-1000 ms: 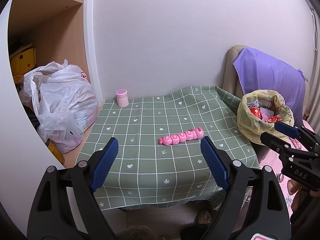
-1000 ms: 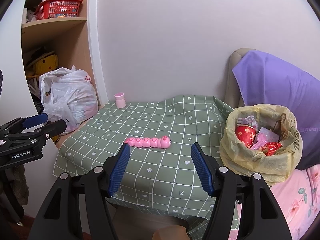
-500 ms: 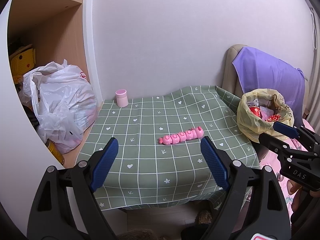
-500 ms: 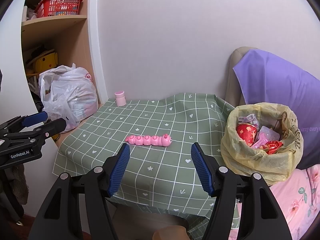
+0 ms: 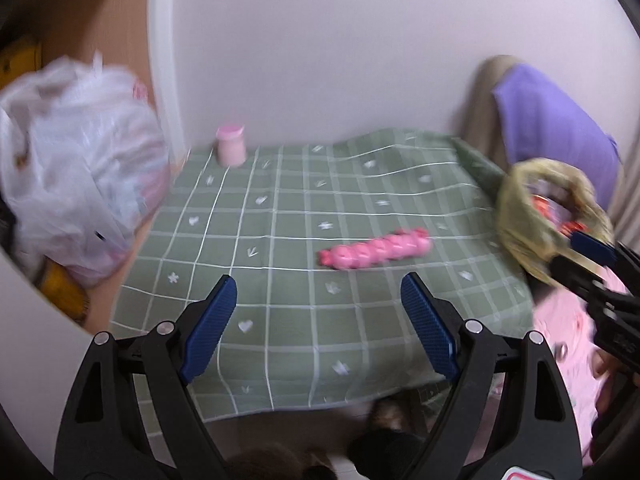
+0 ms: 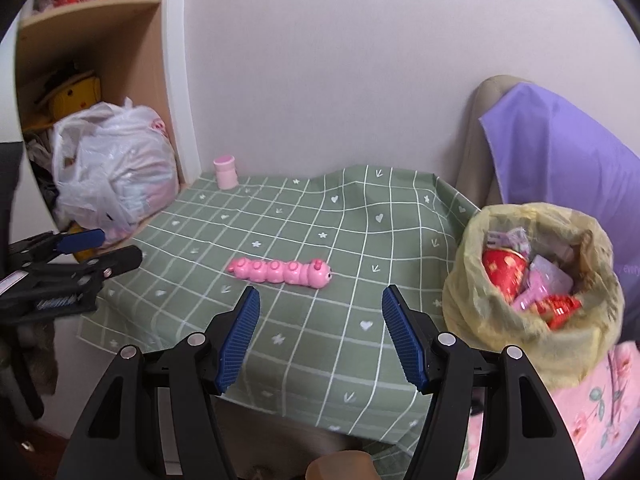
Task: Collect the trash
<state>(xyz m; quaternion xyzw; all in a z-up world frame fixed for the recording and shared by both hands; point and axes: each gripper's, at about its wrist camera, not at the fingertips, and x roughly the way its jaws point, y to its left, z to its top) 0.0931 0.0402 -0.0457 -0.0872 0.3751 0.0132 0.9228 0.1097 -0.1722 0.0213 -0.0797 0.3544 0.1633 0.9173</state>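
Right wrist view — right tongs spread, short of the caterpillar toy.

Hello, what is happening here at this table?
A person holds a two-finger tool in each hand over a table with a green checked cloth. Both the left tool and the right tool are open and empty. A pink caterpillar toy lies on the cloth, untouched, and a small pink cup stands near the wall. A yellow trash bag with wrappers sits to the right.

Two handheld grippers, left gripper and right gripper: black plastic frames, silver pivot screws, ribbed blue finger pads.
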